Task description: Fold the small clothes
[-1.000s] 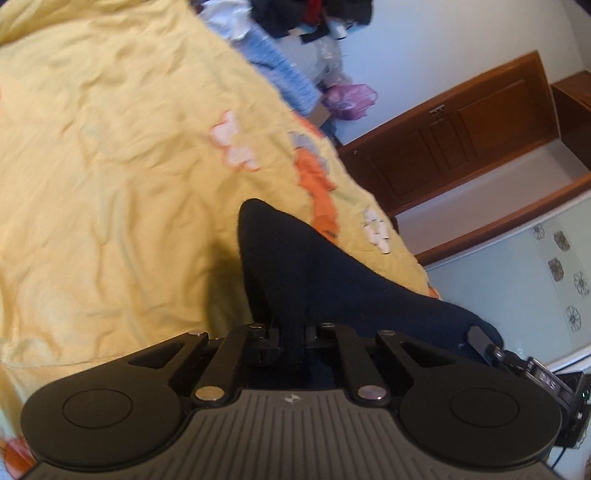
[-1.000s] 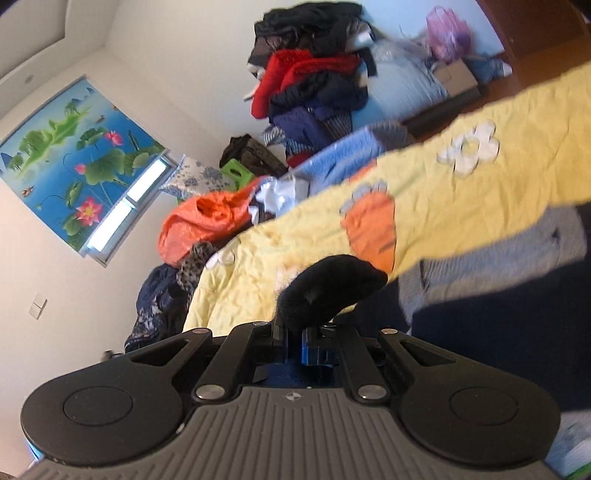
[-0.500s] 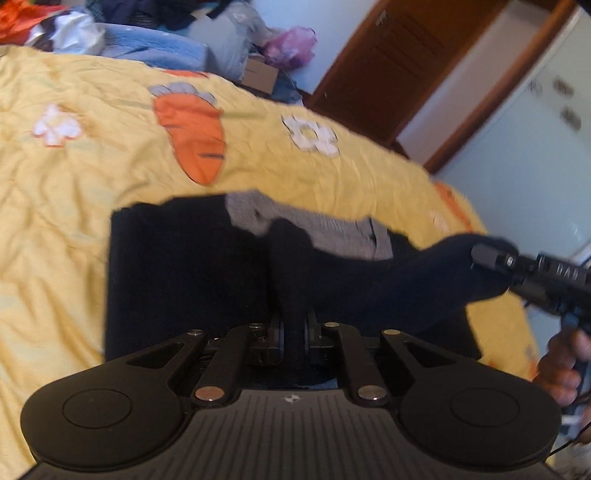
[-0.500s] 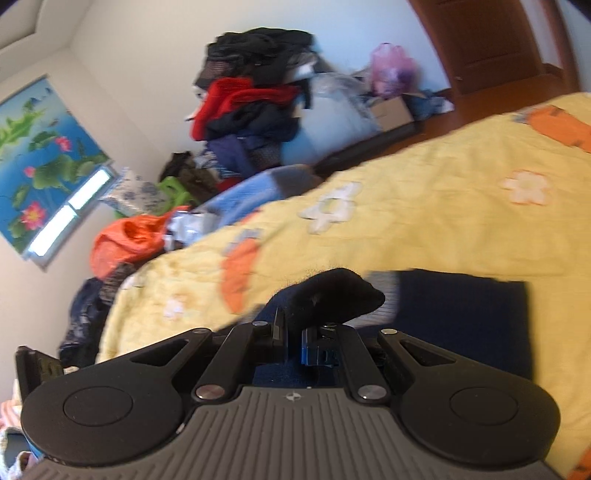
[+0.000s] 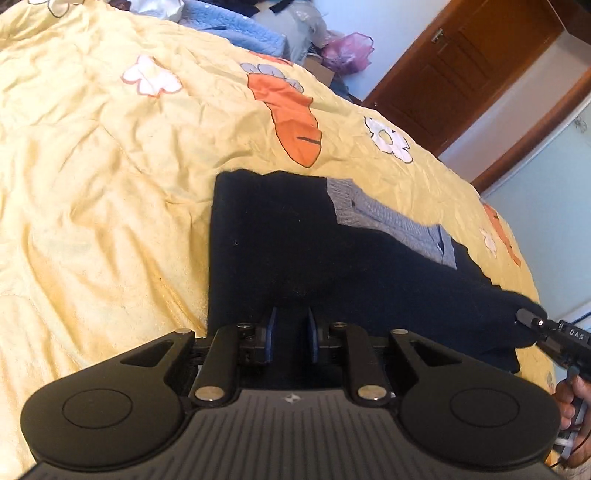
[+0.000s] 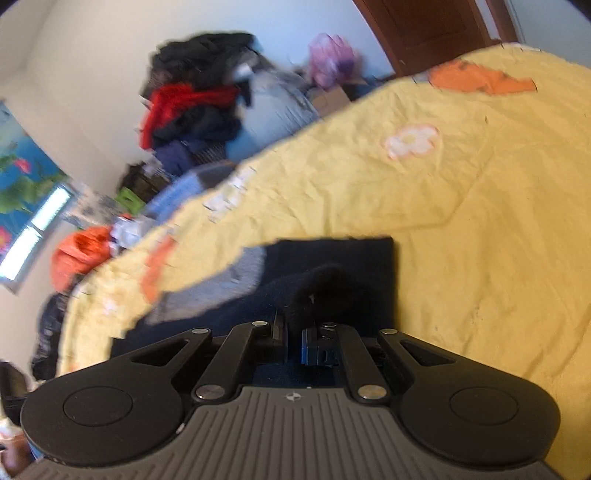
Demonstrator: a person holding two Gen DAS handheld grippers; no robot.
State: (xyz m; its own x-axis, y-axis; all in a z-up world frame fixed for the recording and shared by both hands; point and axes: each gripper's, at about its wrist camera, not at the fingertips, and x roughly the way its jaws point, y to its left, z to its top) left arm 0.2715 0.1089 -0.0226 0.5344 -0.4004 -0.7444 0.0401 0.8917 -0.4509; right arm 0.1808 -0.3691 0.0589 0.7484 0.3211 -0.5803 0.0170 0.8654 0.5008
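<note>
A dark navy knit garment (image 5: 295, 240) with a grey ribbed band (image 5: 388, 218) lies folded on the yellow carrot-print bedspread (image 5: 110, 166). My left gripper (image 5: 291, 321) hovers over its near edge. Its jaws are opening, the blue pads stand apart, and no cloth is pinched between them. My right gripper (image 6: 293, 325) is shut on a bunched corner of the garment (image 6: 325, 288), held just above the rest of the cloth. In the left wrist view that right gripper (image 5: 532, 321) grips the garment's right corner, with a person's hand (image 5: 576, 398) behind it.
The bedspread (image 6: 461, 203) stretches wide around the garment. Off the far side of the bed are a heap of clothes (image 6: 199, 107), a blue blanket (image 5: 240, 33) and a pink bag (image 5: 347, 51). A brown wooden door (image 5: 461, 66) stands at the back right.
My left gripper has let go of the fold it pinched, and its jaws have parted. The garment has come down flat on the bed. The right gripper sank towards the bed with its corner.
</note>
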